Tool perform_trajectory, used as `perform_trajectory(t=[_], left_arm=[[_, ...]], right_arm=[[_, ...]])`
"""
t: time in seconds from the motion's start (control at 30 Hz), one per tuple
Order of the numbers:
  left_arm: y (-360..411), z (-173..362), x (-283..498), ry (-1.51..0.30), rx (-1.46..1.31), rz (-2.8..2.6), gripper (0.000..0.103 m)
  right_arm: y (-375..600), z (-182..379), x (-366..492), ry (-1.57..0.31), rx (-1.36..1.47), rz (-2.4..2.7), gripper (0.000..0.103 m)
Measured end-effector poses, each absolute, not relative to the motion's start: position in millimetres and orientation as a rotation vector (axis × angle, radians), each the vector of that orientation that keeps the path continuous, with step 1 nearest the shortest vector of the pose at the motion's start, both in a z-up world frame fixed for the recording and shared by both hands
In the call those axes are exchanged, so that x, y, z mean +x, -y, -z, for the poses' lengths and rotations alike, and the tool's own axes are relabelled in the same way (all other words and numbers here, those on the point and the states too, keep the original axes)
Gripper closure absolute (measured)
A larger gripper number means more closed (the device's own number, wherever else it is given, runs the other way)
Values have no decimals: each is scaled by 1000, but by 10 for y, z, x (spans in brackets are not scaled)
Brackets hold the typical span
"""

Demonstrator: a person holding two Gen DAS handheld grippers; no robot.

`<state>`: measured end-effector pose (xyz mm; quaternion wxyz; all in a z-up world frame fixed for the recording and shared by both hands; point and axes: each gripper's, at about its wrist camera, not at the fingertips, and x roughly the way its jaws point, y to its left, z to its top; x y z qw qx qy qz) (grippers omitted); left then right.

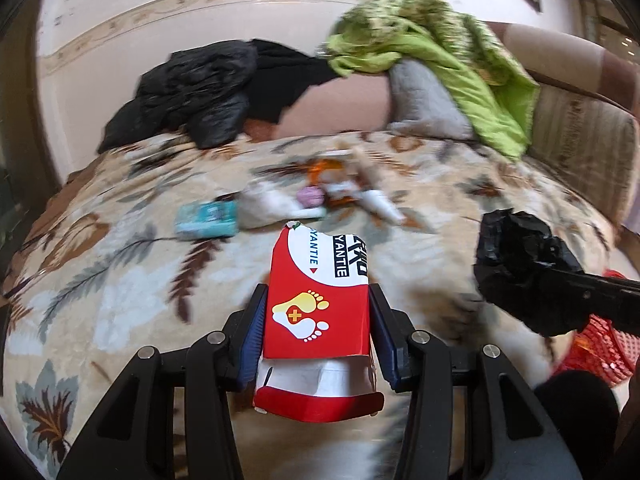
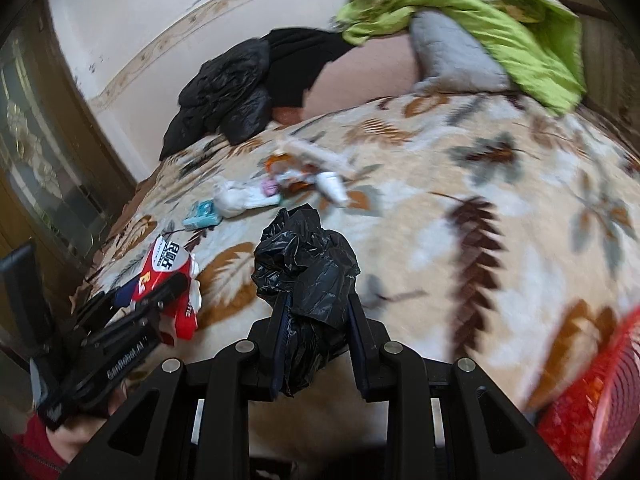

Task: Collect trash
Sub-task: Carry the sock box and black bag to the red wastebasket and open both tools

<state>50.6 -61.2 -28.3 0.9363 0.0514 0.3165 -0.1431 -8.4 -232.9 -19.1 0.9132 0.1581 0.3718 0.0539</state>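
While angled down over the bed (image 1: 120,280), left tongs (image 1: 318,312) clamp red carton (image 1: 320,300), right tongs (image 2: 318,320) pinch seemingly crumpled black bag (image 2: 308,264).

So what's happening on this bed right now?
A person is collecting trash off a floral blanket. The left gripper is clamped on a torn red box; the right gripper is clamped on a crumpled black plastic bag. More litter lies mid-bed, and a red basket sits at the right.
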Motion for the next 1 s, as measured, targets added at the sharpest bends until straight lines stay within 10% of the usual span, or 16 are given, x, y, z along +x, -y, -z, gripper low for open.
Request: perform_trajectory(t=[0.6,0.8,1.0], left_arm=[[3282,-176,-324,-776,187,1044,54],[3870,-70,-486,-861,219,1134,44],[3610,-102,-326,-860,172,1071,39]], right_arm=[[4550,-48,-1863,-658,571,432,74],[4825,38,-2070,-646,649,505,48],[4839,-35,-2031,-624,628,504,46]])
